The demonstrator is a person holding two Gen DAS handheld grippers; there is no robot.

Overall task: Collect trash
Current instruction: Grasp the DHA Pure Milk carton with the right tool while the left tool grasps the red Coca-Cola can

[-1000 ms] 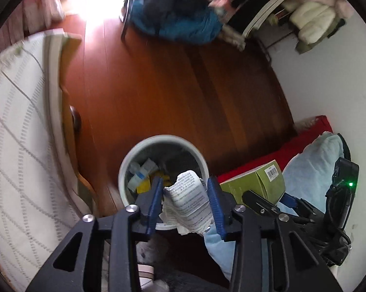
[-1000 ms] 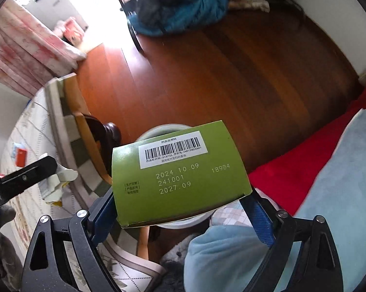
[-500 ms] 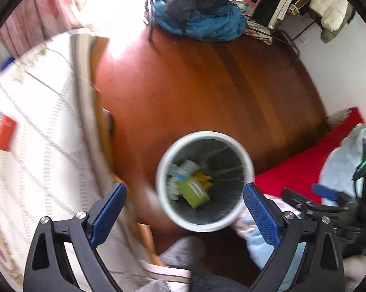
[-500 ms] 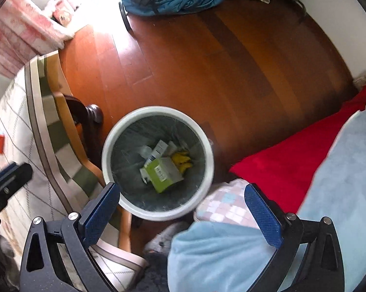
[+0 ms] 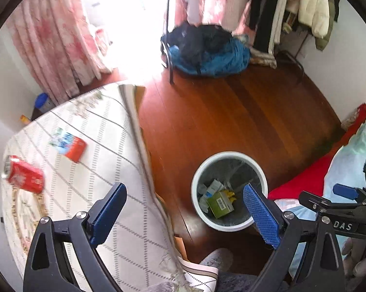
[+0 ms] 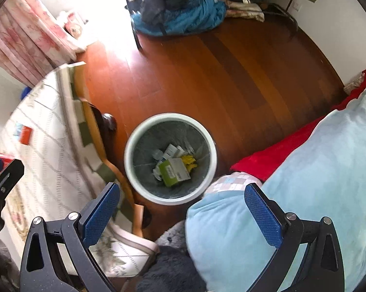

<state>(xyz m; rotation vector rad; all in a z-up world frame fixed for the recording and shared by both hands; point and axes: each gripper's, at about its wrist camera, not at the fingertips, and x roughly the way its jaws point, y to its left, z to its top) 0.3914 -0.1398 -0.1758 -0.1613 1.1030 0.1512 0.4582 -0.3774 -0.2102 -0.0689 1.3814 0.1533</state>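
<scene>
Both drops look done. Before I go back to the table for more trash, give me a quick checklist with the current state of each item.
1. Left gripper empty, jaws wide apart: ok.
2. Right gripper empty, jaws wide apart: ok.
3. Green box lying inside the bin, not caught on the rim: ok.
4. Trash left on the table: red can and red-and-blue packet both still there: not ok.
5. Which one is easier to grab: cannot tell, both are blurred.
6. Room left in the bin: ok, the trash sits low.
</scene>
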